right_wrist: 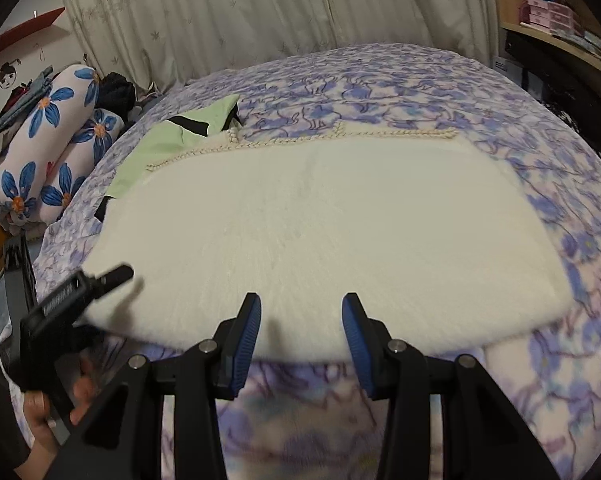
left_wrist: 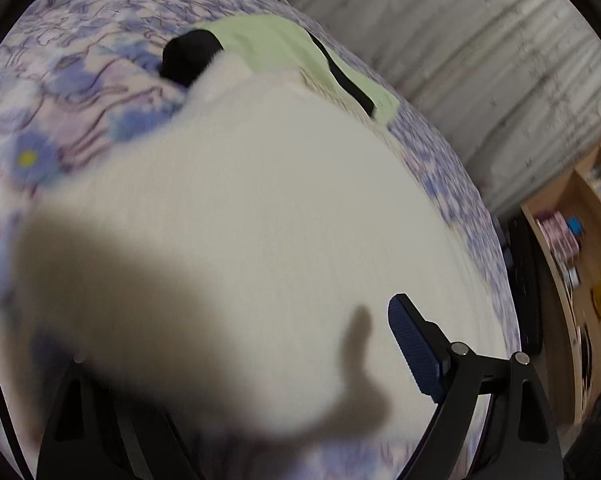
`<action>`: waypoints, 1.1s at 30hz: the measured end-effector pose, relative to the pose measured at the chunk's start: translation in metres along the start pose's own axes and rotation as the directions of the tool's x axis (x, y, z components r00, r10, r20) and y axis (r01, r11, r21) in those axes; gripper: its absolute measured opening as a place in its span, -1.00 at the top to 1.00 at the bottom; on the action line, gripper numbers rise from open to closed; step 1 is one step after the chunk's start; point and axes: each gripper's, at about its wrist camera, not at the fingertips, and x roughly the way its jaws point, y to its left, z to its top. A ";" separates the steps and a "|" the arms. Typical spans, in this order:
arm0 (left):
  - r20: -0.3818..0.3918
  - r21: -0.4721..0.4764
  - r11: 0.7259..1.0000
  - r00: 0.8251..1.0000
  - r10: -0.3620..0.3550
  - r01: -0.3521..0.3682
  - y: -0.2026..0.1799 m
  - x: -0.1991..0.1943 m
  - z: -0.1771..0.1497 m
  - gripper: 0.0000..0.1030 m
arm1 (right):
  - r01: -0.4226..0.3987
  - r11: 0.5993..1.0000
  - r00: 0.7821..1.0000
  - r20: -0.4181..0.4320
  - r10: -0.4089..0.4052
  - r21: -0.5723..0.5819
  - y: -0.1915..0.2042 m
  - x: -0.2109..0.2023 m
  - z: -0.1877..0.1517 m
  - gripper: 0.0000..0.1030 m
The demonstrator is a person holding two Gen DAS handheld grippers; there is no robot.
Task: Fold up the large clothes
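A large white fluffy garment (right_wrist: pixel 320 220) with a braided cream trim lies flat on the bed; it also shows in the left wrist view (left_wrist: pixel 260 208). My right gripper (right_wrist: pixel 300 320) is open and empty at its near edge. My left gripper (right_wrist: pixel 100 280) is at the garment's left edge, seen from the side. In the left wrist view a blurred fold of white cloth covers the left finger; only the right finger (left_wrist: pixel 412 344) shows, so its grip is unclear.
A light green garment with black bands (right_wrist: pixel 180 136) lies under the white one's far left corner (left_wrist: pixel 284 48). The bed has a purple floral cover (right_wrist: pixel 420 92). Rolled flowered bedding (right_wrist: pixel 52 152) lies at left, curtains behind, wooden shelves (left_wrist: pixel 580 240) at right.
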 end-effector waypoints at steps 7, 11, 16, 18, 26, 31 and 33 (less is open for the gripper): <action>0.105 0.009 1.000 0.994 0.012 -0.013 0.005 0.019 0.010 0.29 | 0.012 0.999 1.000 0.017 -0.012 -0.038 0.014 0.040 0.028 0.18; 0.113 0.014 1.000 0.994 0.002 -0.003 0.007 0.013 0.009 0.40 | 0.036 0.997 0.999 -0.001 -0.036 -0.075 0.020 0.063 0.034 0.18; 0.157 0.102 0.991 0.985 0.069 -0.086 -0.019 0.005 0.012 0.51 | 0.075 0.987 0.997 -0.017 -0.078 -0.141 0.026 0.078 0.026 0.18; 0.197 0.170 0.977 0.976 0.096 -0.130 -0.038 -0.005 0.014 0.53 | 0.053 0.990 0.998 -0.024 -0.057 -0.129 0.021 0.079 0.025 0.18; 0.261 0.351 0.925 0.964 0.049 -0.142 -0.132 -0.045 0.018 0.57 | -0.047 0.997 0.996 -0.074 0.042 -0.066 0.004 0.080 0.026 0.17; 0.261 0.464 0.877 0.965 -0.003 -0.123 -0.203 -0.048 0.000 0.57 | -0.234 0.956 0.958 -0.128 0.258 0.175 -0.045 0.052 0.022 0.18; 0.252 0.506 0.857 0.967 -0.039 -0.098 -0.232 -0.047 -0.012 0.57 | -0.218 0.940 0.967 -0.074 0.245 0.264 -0.079 0.024 0.012 0.18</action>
